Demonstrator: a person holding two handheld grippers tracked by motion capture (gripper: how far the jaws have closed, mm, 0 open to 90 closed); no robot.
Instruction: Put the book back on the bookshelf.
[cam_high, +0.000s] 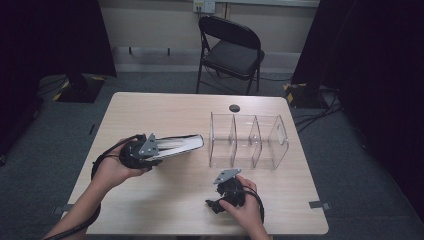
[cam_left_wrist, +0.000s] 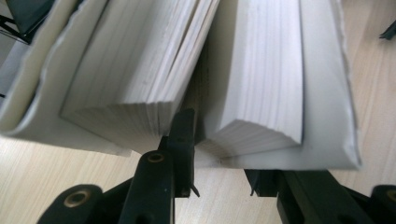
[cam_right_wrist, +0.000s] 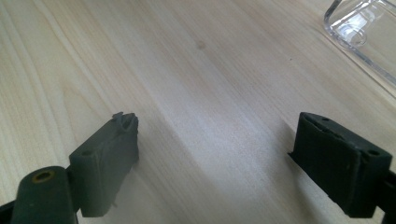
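Each black hand-held gripper (cam_high: 159, 150) carries a grey three-cornered plate and a trailing cable.

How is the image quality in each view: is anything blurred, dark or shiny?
High view: dark sides, evenly lit table. Left gripper view: book very close, pages soft at top. Right gripper view: jaws slightly blurred, soft glare on the wood, bright reflections on the clear organizer.
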